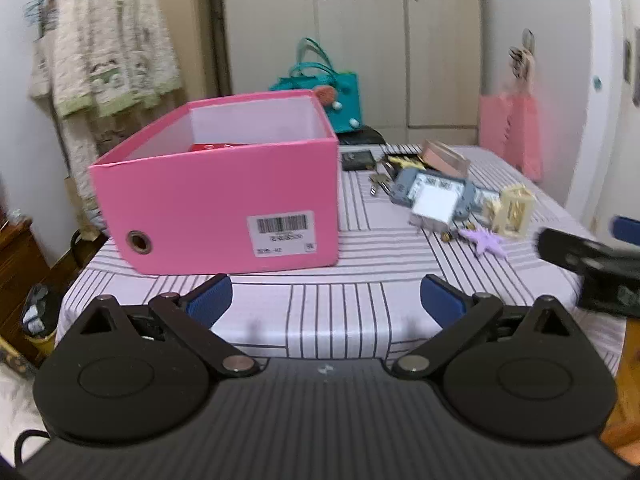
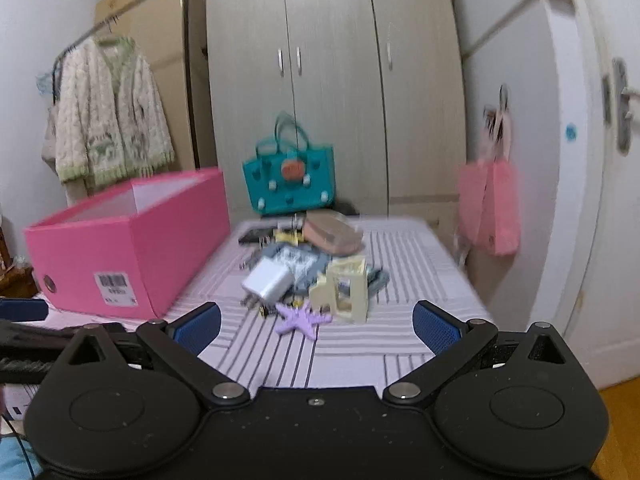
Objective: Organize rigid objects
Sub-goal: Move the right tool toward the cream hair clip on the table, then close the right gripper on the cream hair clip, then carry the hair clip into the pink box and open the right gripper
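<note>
A pink box [image 1: 224, 200] [image 2: 120, 248] stands open-topped on the left of the striped table, with something red inside at its far end. To its right lies a pile of small rigid items: a white charger [image 1: 434, 206] [image 2: 268, 280], a cream plastic frame [image 1: 514, 212] [image 2: 346, 290], a purple star [image 1: 486, 242] [image 2: 300, 318], keys [image 1: 380, 184] and a tan case [image 1: 444, 158] [image 2: 332, 234]. My left gripper [image 1: 326, 304] is open and empty in front of the box. My right gripper [image 2: 316, 328] is open and empty, just short of the star.
The striped tablecloth [image 1: 360, 280] [image 2: 400, 300] covers the table. A teal bag [image 1: 328, 92] [image 2: 288, 184] stands at the far edge, before wardrobe doors. Pink bags [image 2: 490, 208] hang on the right. A cardigan [image 2: 108, 128] hangs on a rack at the left.
</note>
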`<state>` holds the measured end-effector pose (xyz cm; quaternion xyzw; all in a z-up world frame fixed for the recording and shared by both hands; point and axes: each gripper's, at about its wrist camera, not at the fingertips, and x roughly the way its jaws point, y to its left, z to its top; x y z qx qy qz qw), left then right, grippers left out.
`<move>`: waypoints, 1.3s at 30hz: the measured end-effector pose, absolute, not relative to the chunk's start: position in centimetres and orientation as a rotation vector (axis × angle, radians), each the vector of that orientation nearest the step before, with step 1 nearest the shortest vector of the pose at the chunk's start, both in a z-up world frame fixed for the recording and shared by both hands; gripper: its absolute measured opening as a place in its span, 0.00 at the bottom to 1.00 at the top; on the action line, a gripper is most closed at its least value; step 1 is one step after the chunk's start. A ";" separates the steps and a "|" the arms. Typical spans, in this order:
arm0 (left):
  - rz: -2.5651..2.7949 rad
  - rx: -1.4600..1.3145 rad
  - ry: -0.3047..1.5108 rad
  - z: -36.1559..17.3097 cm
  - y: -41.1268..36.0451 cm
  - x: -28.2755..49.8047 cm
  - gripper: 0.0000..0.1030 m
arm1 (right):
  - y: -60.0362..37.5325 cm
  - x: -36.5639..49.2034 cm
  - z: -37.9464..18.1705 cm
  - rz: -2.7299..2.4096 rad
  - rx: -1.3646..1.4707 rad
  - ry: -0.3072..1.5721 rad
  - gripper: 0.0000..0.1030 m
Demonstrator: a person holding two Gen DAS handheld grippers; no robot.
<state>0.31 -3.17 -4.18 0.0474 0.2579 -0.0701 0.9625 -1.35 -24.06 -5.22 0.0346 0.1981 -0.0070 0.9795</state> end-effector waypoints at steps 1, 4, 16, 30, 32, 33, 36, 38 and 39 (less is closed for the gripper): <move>-0.133 0.109 0.529 -4.3 -3.3 0.6 0.98 | -24.1 -0.6 -5.4 -0.024 0.077 0.408 1.00; -0.118 0.121 0.513 -3.8 -2.7 1.0 0.99 | -24.1 0.6 -5.6 -0.018 0.077 0.390 1.00; -0.094 0.154 0.357 1.8 2.2 4.3 0.99 | -26.3 4.6 -6.2 0.069 0.083 0.496 0.94; -0.198 0.279 0.677 6.7 7.9 12.6 0.97 | -26.8 8.2 -7.0 0.055 0.019 0.528 0.68; -0.123 0.307 0.663 6.7 9.0 14.0 0.88 | -26.9 8.9 -7.2 0.048 0.010 0.539 0.56; -0.095 0.331 0.661 6.7 9.4 14.9 0.85 | -26.9 9.1 -7.0 0.043 0.004 0.538 0.56; -0.020 0.376 0.683 6.1 10.6 17.9 0.68 | -27.2 9.7 -6.1 0.038 -0.003 0.525 0.56; -0.020 0.382 0.720 5.5 11.4 19.8 0.62 | -27.2 10.3 -5.3 0.048 -0.018 0.524 0.56; -0.025 0.375 0.740 5.1 11.7 20.7 0.61 | -27.2 10.5 -4.8 0.053 -0.020 0.522 0.56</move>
